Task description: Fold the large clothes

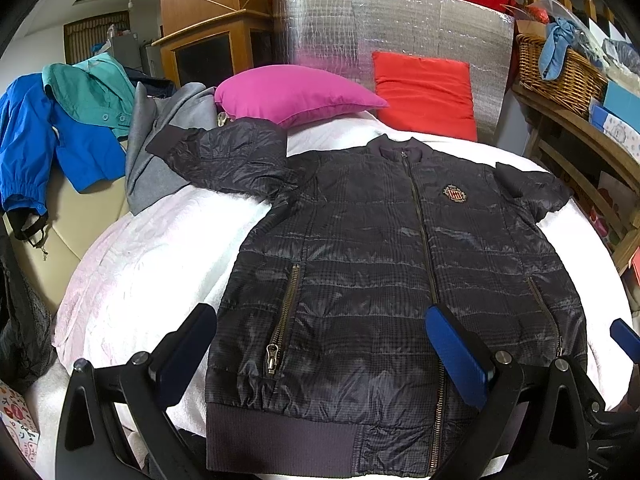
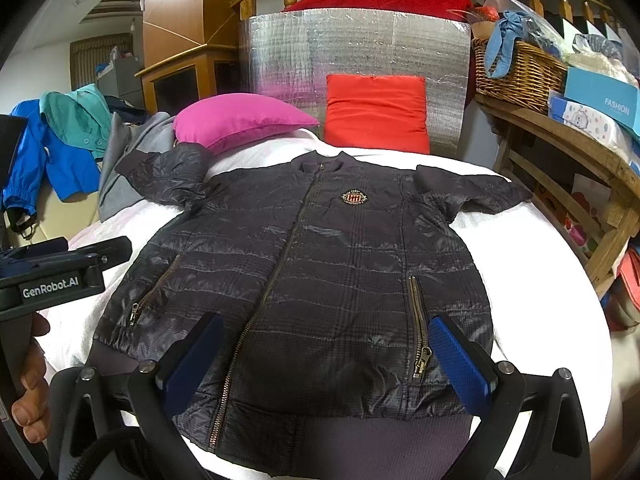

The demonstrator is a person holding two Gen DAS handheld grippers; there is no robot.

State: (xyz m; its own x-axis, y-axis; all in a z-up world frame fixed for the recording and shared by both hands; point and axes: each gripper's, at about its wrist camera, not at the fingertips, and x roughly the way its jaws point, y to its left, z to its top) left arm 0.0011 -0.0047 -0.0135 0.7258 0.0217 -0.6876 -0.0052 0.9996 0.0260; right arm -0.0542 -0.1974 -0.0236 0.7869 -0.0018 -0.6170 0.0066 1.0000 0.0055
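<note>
A dark quilted zip jacket lies flat, front up and zipped, on a white cover; it also fills the right wrist view. Its sleeves spread to both sides, and the hem is nearest me. My left gripper is open and empty, hovering over the jacket's lower left part near the hem. My right gripper is open and empty over the lower right part, by the right pocket zip. The left gripper also shows at the left edge of the right wrist view.
A pink pillow and a red cushion lie beyond the collar against a silver foil panel. Blue, teal and grey garments are heaped at the left. A wooden shelf with a wicker basket and boxes stands at the right.
</note>
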